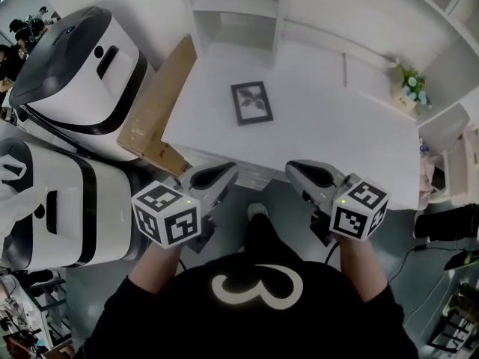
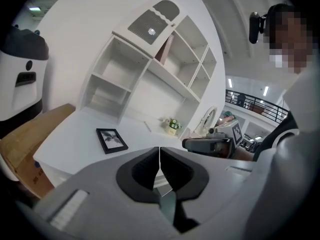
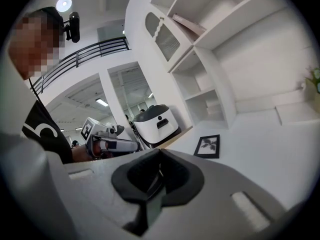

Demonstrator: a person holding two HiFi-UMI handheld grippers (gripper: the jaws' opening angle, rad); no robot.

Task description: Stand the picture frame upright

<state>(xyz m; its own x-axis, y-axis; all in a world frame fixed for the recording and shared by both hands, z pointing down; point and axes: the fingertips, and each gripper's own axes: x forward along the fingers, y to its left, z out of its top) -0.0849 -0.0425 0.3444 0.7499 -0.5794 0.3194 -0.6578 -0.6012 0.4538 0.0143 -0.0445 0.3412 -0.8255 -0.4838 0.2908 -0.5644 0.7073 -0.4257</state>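
White "3" on black shirt (image 1: 247, 327)

White desk (image 1: 337, 126) w/ shelf unit (image 1: 239, 6), cardboard box (image 1: 161, 103) beside, gray floor (image 1: 90, 275).

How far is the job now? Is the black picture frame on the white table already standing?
Nothing looks done yet: the black rectangular picture frame lies flat on the white table. Nothing is in hand: the left gripper and right gripper are shut and empty, short of the frame. Left: reach it, grip it and stand it upright.
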